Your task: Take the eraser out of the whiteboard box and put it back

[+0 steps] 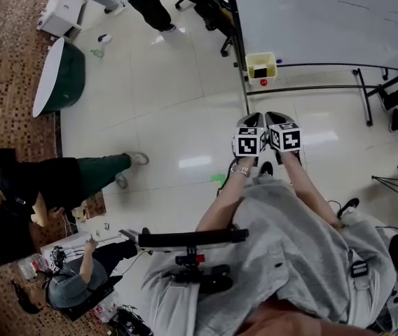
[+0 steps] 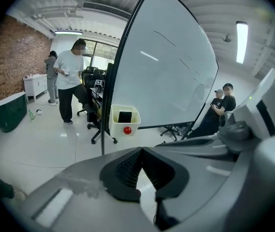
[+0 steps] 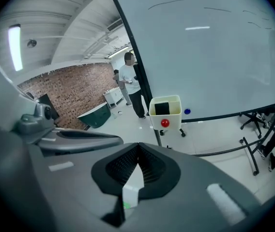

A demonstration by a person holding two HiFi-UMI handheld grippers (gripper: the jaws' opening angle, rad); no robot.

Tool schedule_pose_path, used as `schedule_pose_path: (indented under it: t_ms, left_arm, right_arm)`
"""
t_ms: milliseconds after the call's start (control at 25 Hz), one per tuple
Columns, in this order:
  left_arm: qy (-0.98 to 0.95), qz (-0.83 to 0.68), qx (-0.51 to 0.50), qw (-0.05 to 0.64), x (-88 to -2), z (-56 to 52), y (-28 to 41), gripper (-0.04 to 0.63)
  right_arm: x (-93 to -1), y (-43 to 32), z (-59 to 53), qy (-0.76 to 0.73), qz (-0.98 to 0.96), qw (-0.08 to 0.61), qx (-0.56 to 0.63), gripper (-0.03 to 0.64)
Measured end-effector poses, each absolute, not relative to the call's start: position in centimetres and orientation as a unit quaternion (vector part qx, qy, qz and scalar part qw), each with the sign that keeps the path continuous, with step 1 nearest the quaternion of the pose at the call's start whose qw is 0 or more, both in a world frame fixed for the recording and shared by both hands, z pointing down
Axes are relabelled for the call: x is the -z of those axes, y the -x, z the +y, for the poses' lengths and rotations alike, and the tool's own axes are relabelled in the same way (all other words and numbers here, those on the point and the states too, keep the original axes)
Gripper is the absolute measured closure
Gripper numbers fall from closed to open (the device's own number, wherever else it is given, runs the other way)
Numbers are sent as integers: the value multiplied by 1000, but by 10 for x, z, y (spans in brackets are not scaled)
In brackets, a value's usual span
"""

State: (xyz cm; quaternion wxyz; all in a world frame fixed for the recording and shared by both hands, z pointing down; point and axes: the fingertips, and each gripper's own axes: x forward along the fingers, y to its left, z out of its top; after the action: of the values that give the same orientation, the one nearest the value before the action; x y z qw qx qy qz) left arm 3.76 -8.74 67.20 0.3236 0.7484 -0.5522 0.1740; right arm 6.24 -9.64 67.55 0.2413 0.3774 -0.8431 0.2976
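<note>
Two claws, both pressed tip to tip and holding nothing: your left claw (image 2: 141, 151) and right claw (image 3: 138, 148) sit side by side. The eraser (image 3: 162, 108) will probably be light, soft on its felt face and stiffer behind. Pinch it gently across the upper end that shows at the rim. It stands upright inside the whiteboard box (image 3: 174, 122), which hangs at the whiteboard (image 3: 215, 57) frame, well ahead of both claws and touching neither.
</note>
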Motion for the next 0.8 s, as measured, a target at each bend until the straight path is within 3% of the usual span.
schedule_pose_path:
  t_ms: [800]
  left_arm:
    - [-765,-548,-167,294,-642,-104,-27,591]
  right_arm:
    - [-629,-57,-113,-392,-854,213,-266,615]
